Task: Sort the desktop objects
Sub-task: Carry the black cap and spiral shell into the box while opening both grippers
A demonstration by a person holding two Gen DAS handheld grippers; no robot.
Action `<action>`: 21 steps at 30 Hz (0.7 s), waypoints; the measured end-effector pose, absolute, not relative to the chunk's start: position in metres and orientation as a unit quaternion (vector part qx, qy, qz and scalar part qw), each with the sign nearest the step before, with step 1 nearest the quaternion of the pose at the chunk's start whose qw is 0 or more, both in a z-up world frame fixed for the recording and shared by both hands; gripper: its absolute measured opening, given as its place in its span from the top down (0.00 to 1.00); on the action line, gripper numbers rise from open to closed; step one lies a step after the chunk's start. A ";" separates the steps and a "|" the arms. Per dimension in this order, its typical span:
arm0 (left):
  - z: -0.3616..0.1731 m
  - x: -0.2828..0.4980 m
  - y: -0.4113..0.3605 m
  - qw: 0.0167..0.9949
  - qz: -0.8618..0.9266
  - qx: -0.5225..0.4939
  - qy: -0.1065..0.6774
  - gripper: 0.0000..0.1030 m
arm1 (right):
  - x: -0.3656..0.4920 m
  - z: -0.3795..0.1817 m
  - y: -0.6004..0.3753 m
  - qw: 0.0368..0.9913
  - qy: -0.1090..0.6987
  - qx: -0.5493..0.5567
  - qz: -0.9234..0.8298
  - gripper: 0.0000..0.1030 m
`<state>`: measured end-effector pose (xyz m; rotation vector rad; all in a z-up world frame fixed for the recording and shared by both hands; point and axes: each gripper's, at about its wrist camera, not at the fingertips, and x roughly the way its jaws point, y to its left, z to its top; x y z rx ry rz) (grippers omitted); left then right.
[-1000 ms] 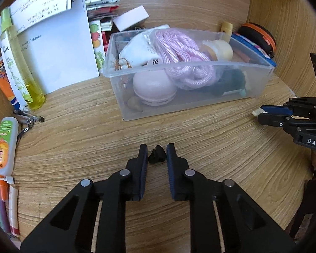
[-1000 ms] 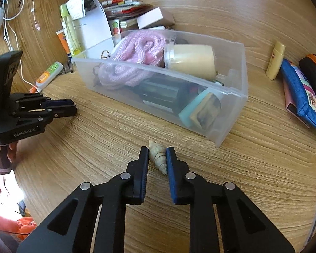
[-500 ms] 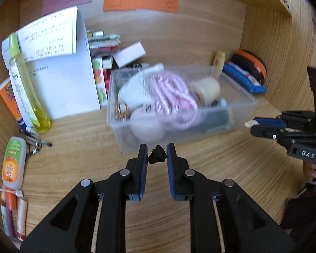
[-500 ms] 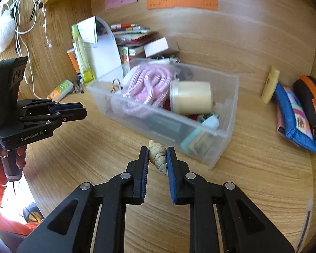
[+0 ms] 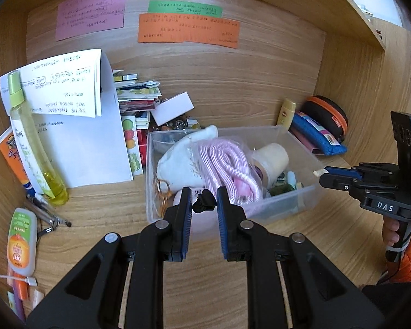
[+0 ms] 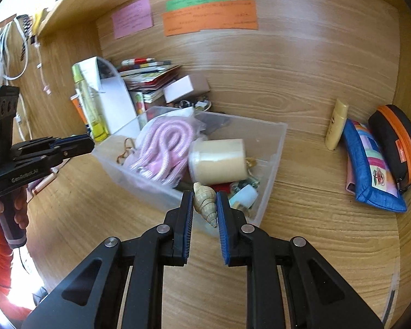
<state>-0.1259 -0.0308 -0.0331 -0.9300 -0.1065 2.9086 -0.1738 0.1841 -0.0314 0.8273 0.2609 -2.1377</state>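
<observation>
**Over the clear bin: two small finds held for dropping in**

Nearest the clear bin's (image 5: 287, 205) front wall, left tongs (image 5: 204, 205) clamped on a small black clip (image 5: 204, 204), right tongs (image 6: 204, 205) clamped on a spiral seashell (image 6: 205, 204). Both poised at the bin's near rim, clear of the worktop (image 6: 315, 233). Step in hand, by judgement: carrying to the bin. Next: over the rim, then release into free gaps. Inside the bin, pink rope (image 6: 164, 145) and a cream jar (image 6: 219, 160) crowding the middle; little room left. Beyond the bin, stacked papers (image 5: 82, 137) left, blue pouch (image 6: 370, 170) right, back wall close.
</observation>
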 end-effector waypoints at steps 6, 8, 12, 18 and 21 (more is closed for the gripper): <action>-0.040 -0.145 -0.036 0.037 0.949 -0.311 -0.040 0.83 | -0.193 -0.037 0.174 0.399 0.109 0.338 -0.846 0.85; -0.044 -0.152 -0.038 0.037 0.947 -0.316 -0.042 0.83 | -0.201 -0.040 0.171 0.398 0.108 0.345 -0.844 0.85; -0.051 -0.162 -0.042 0.034 0.944 -0.326 -0.044 0.84 | -0.209 -0.045 0.165 0.392 0.113 0.352 -0.842 0.85; -0.058 -0.173 -0.045 0.028 0.941 -0.333 -0.046 0.83 | -0.213 -0.046 0.160 0.391 0.119 0.353 -0.842 0.85; -0.057 -0.172 -0.045 0.028 0.941 -0.334 -0.046 0.83 | -0.211 -0.045 0.159 0.389 0.121 0.347 -0.845 0.85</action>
